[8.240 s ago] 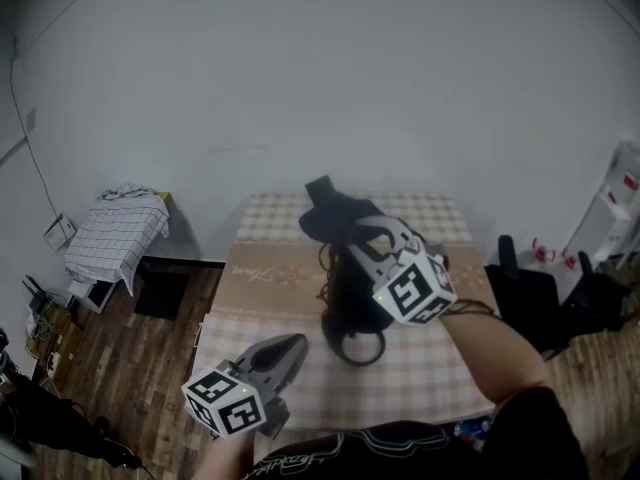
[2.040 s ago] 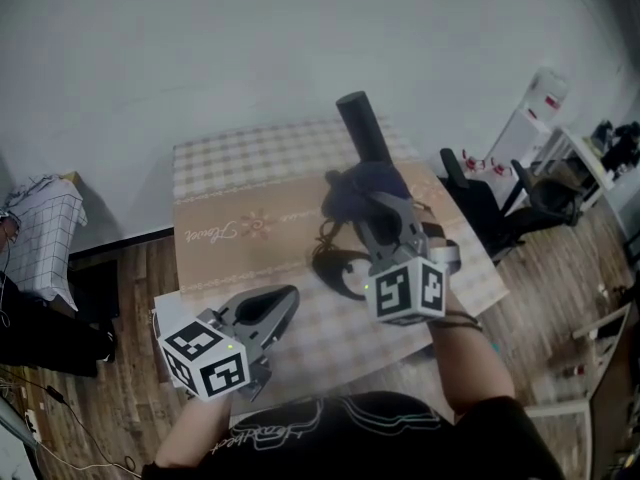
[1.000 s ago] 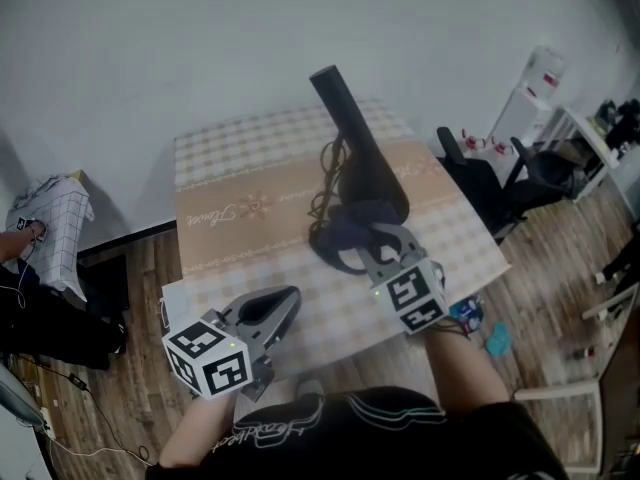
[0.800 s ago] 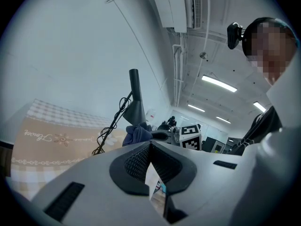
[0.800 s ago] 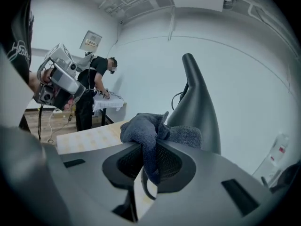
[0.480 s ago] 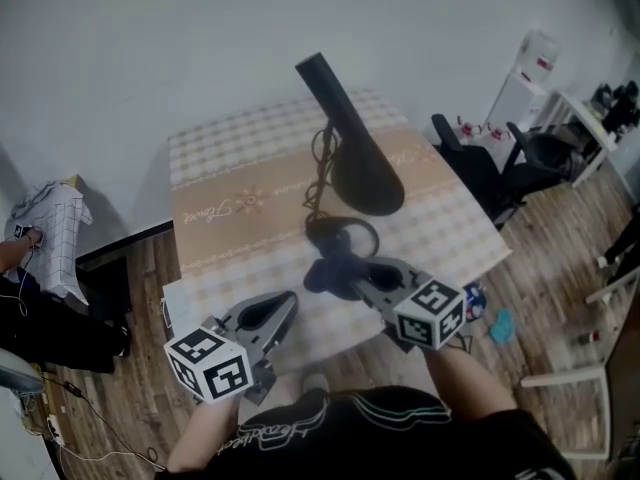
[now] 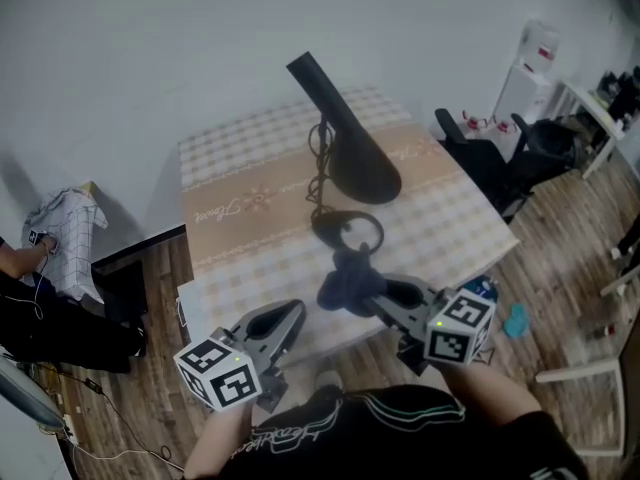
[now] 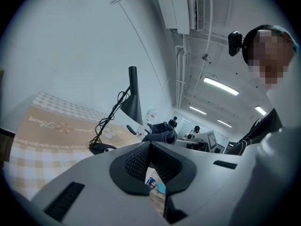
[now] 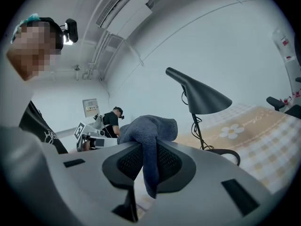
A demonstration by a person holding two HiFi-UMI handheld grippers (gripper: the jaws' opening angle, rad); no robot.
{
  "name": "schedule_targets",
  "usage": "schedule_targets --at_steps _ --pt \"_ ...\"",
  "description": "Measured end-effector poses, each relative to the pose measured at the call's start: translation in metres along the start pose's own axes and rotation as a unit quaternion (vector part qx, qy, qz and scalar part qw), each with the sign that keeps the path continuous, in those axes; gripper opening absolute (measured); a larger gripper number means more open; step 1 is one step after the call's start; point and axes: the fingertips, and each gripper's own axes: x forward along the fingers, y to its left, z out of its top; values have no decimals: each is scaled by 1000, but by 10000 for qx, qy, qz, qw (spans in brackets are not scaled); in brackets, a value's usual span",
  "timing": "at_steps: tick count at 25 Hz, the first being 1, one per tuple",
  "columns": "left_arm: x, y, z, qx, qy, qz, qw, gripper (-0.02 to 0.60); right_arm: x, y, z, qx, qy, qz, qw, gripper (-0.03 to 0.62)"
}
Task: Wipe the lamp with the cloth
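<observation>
Head view first: the right gripper [image 7: 368, 293] has its fingers [image 7: 395, 303] clenched on a bunched-up dark blue cloth [image 7: 343, 283]. The cloth sticks out past the fingertips, over the near part of the desk [image 7: 455, 218] with its beige-and-white checked cover. The black desk lamp with a cone shade [image 7: 358, 163] stands further out beyond those fingers and clear of the cloth. Its shade is tilted, a cable is wound up the stem, and its ring-shaped base [image 7: 347, 230] sits just ahead of the cloth. The left gripper [image 7: 288, 316] is off to the left of the right fingers by the desk's front edge, well short of the lamp.

Left gripper view: the left gripper [image 8: 150, 145] has its fingers [image 8: 134, 163] pressed together at the tips with nothing between them. Only a sliver of floor shows through the slot lower down. The cloth [image 8: 160, 135] shows just beyond the tips, and the lamp [image 8: 134, 105] is further ahead and a bit left, standing on the desk [image 8: 37, 140].

Right gripper view: the right gripper [image 9: 142, 147] has the cloth [image 9: 153, 126] pinched tight between its fingers [image 9: 123, 163]. One fold hangs down between the pads and the rest bulges up over the tips. The lamp [image 9: 207, 100] is ahead and to the right on the desk [image 9: 265, 131], not touching the cloth. A person in a dark top [image 9: 113, 120] stands way back, left of the fingertips.
</observation>
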Motion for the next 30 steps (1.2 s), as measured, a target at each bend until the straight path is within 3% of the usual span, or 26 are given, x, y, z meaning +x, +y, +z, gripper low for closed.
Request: schedule_targets --at_steps 12,19,30 --pt "-16 -139 -27 229 -460 174 9985 -2 -113 67 10 -26 -436 613 9972 57" --pt "-16 -211 -50 472 -550 139 9973 -2 -175 96 2 -517 -514 684 9950 57" --pt "-18 -272 -63 724 -549 107 9958 -2 -231 116 6 -641 -677 649 9935 57"
